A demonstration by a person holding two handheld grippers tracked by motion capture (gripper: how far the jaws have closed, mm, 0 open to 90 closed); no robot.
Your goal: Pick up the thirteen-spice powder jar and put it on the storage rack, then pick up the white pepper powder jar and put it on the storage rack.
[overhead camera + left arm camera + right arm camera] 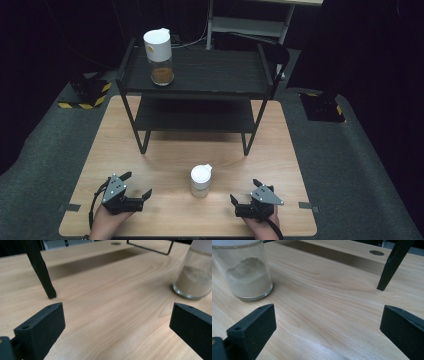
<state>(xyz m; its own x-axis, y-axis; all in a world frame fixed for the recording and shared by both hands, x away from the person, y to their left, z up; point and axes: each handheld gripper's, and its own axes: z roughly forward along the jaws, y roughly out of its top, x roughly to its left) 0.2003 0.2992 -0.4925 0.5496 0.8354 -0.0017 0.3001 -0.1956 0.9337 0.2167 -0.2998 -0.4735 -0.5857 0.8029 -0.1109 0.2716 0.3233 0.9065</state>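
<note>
Left gripper [134, 187] and right gripper [244, 191] spread wide, empty, resting either side of small jar [200, 180]; apparently staged for pickup; larger jar [159, 50] shelved atop rack [215, 70].

Table: your light wooden table [165, 210] fills the lower centre.
Floor: dark grey carpet [360, 170] surrounds it.
Shelf: a black two-tier rack [210, 75] stands at upper centre.
Backdrop: you face darkness along the top edge, with a pale metal frame [250, 22].

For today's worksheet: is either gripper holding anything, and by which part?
Nothing is held: the left gripper and right gripper rest open on the wooden table.
</note>
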